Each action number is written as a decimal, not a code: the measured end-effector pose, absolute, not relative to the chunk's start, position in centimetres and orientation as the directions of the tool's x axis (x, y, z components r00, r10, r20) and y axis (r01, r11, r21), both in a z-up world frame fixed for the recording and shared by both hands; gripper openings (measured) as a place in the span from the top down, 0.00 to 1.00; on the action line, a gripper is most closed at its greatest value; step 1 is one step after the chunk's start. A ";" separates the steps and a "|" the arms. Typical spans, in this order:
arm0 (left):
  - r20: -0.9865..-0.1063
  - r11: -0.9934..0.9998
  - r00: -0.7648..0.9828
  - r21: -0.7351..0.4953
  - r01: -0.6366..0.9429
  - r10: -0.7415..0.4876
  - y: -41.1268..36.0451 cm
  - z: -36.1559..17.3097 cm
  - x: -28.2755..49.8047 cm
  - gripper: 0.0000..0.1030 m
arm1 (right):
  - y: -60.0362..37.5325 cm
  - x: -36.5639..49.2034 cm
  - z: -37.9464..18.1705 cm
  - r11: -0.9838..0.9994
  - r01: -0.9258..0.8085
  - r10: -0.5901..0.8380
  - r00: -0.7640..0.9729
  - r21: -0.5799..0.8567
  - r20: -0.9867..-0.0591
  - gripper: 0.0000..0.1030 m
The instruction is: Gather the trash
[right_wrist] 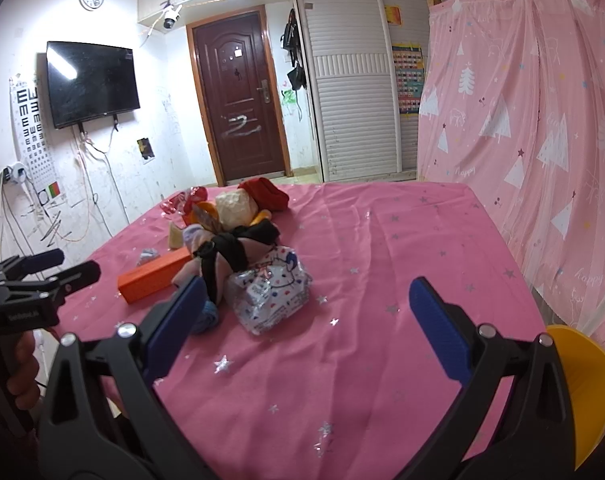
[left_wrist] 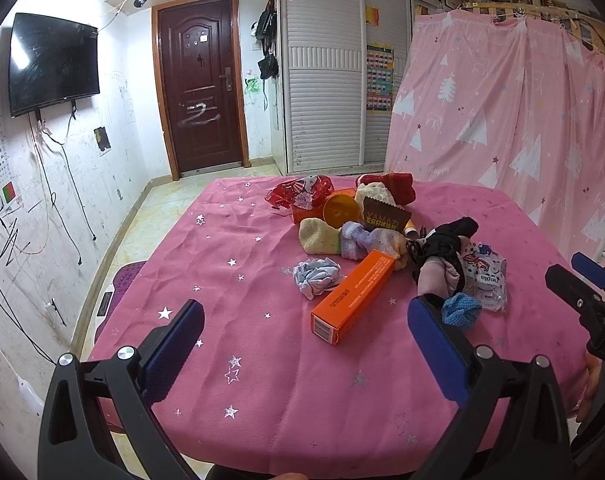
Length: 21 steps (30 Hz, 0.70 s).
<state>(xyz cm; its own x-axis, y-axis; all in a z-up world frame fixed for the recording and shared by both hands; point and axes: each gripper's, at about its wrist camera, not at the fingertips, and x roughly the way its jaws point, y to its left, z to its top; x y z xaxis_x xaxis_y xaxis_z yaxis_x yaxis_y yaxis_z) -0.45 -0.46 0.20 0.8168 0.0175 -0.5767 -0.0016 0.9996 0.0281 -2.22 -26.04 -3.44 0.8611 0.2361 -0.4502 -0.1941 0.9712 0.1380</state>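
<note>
While both grippers hover over the pink star-printed tablecloth (left_wrist: 242,280), the left gripper (left_wrist: 306,340) and the right gripper (right_wrist: 306,312) stand spread wide, grasping nothing. The trash lies heaped mid-table: a long orange cardboard box (left_wrist: 352,298), a crumpled pale-blue paper ball (left_wrist: 316,278), a clear cartoon-printed plastic packet (right_wrist: 270,292) and a red foil wrapper (left_wrist: 300,194) among socks. Only the right view shows a yellow plastic bin (right_wrist: 590,392) at the table's near edge; its contents, possibly none, stay unseen.
</note>
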 end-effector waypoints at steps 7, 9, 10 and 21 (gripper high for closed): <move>-0.577 1.000 0.817 0.029 0.000 0.017 -0.5 0.2 -0.4 0.08 | -26.0 -2.2 -3.4 0.971 -0.193 0.236 0.861 0.138 -0.450 0.05; -0.577 1.000 0.816 0.030 -0.001 0.018 -0.4 0.2 -0.4 0.08 | -26.0 -2.2 -3.4 0.971 -0.194 0.236 0.861 0.138 -0.450 0.05; -0.577 1.000 0.817 0.029 0.000 0.017 -0.4 0.2 -0.4 0.08 | -26.0 -2.2 -3.4 0.971 -0.193 0.236 0.861 0.138 -0.450 0.05; -0.577 1.000 0.816 0.030 -0.001 0.018 -0.4 0.2 -0.4 0.08 | -26.0 -2.2 -3.5 0.971 -0.194 0.236 0.861 0.137 -0.450 0.05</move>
